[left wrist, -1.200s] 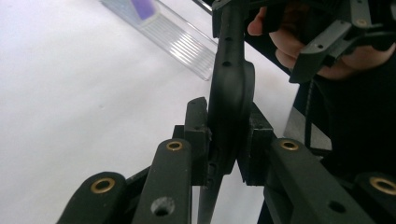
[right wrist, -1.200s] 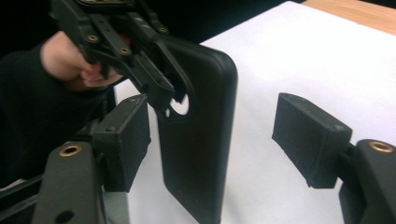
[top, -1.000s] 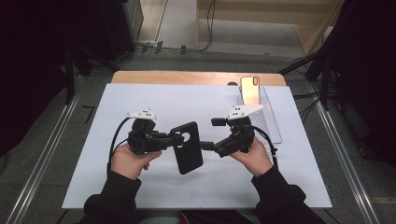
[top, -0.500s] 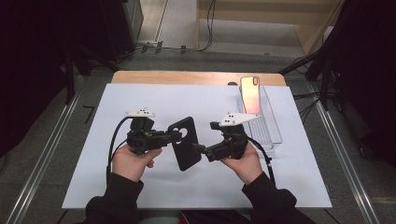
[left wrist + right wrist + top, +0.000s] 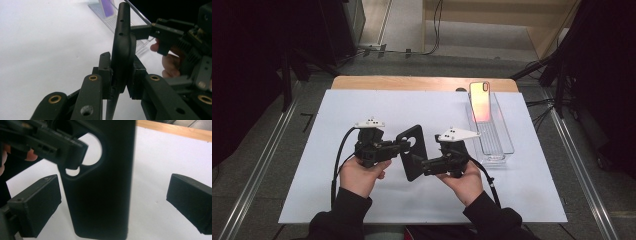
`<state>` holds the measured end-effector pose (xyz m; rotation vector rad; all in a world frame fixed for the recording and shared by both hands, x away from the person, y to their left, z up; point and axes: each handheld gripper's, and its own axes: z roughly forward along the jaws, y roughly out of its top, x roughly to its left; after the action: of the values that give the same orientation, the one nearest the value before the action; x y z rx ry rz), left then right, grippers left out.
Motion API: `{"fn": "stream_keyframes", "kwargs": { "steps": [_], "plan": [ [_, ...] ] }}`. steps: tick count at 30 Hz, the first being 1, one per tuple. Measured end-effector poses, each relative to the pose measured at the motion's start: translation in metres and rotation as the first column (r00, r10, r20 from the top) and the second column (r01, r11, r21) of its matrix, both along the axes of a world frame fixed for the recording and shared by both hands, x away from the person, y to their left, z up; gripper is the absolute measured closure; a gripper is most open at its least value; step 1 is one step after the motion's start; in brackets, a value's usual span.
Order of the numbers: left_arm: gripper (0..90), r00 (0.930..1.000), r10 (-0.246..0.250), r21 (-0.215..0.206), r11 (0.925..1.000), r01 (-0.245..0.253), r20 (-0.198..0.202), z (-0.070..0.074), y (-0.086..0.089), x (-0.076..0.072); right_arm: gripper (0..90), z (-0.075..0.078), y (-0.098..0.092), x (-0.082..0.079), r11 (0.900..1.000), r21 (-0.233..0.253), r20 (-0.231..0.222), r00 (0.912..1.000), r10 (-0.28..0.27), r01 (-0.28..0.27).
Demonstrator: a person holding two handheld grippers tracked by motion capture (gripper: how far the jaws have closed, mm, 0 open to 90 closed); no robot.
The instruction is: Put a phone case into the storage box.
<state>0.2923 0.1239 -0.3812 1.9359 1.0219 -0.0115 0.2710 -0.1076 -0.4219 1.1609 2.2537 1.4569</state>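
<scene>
In the high view, the left claw [image 5: 404, 145] sits left of the centre of the frame, held by the person's left hand [image 5: 359, 172]. It is clenched on the black phone case [image 5: 413, 151], near the upper edge where the camera cut-out is. The left gripper view confirms this: the case [image 5: 123, 47] stands edge-on between the two jaws, and both pads press against it.

The case itself is in the middle of the frame, lifted above the white tabletop [image 5: 337, 110] and tilted a little, with the round cut-out toward the upper left.

Just right of the case comes the right claw [image 5: 418, 161], carried by the right hand [image 5: 467, 180]. It is released: in the right gripper view the two pads stand wide apart on both sides of the case [image 5: 105, 195], and neither one touches it (the white surface is visible in the gap on the right side).

Further right, in the upper right part of the frame, a clear plastic tray [image 5: 499, 147] lies on the tabletop, and a phone [image 5: 480, 101] with a pink-orange screen leans at its far end.
</scene>
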Motion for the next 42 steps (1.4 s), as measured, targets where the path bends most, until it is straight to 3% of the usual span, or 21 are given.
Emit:
{"fn": "stream_keyframes", "kwargs": {
  "steps": [7, 22, 25, 29, 32, 36, 42],
  "plan": [
    [76.7, 0.9999, 0.011, -0.013, 0.9999, -0.011, -0.003, -0.002, -0.004, -0.002, 0.0, -0.005, 0.011, -0.004, 0.998, -0.039, -0.009, 0.9992, -0.040, 0.040],
    [76.5, 0.9998, -0.019, -0.019, 0.9997, 0.018, -0.009, -0.006, -0.016, -0.008, 0.0, -0.012, 0.023, -0.004, 0.997, -0.062, -0.015, 0.9982, -0.057, 0.056],
    [76.4, 0.9998, -0.020, -0.016, 0.9997, 0.020, -0.005, -0.007, -0.017, -0.009, 10.6, -0.012, 0.021, -0.004, 0.998, -0.046, -0.010, 0.9987, -0.049, 0.049],
    [76.2, 0.9997, -0.024, -0.025, 0.9994, 0.024, -0.009, -0.007, -0.016, -0.008, 11.6, -0.012, 0.021, -0.004, 0.999, -0.040, -0.013, 0.9993, -0.035, 0.035],
    [70.3, 0.9996, -0.029, -0.037, 0.9989, 0.029, 0.000, -0.005, -0.016, -0.009, 11.9, -0.011, 0.020, -0.005, 0.998, -0.051, -0.002, 0.9994, -0.034, 0.034],
    [61.8, 0.9989, -0.043, -0.067, 0.9969, 0.041, -0.019, -0.001, -0.012, -0.008, 12.1, -0.010, 0.018, -0.004, 0.997, -0.064, 0.001, 0.9993, -0.036, 0.036],
    [53.3, 0.9981, -0.053, -0.075, 0.9959, 0.051, -0.031, 0.004, -0.006, -0.007, 12.2, -0.010, 0.012, 0.000, 0.997, -0.063, -0.001, 0.9988, -0.050, 0.050]
  ]
}}
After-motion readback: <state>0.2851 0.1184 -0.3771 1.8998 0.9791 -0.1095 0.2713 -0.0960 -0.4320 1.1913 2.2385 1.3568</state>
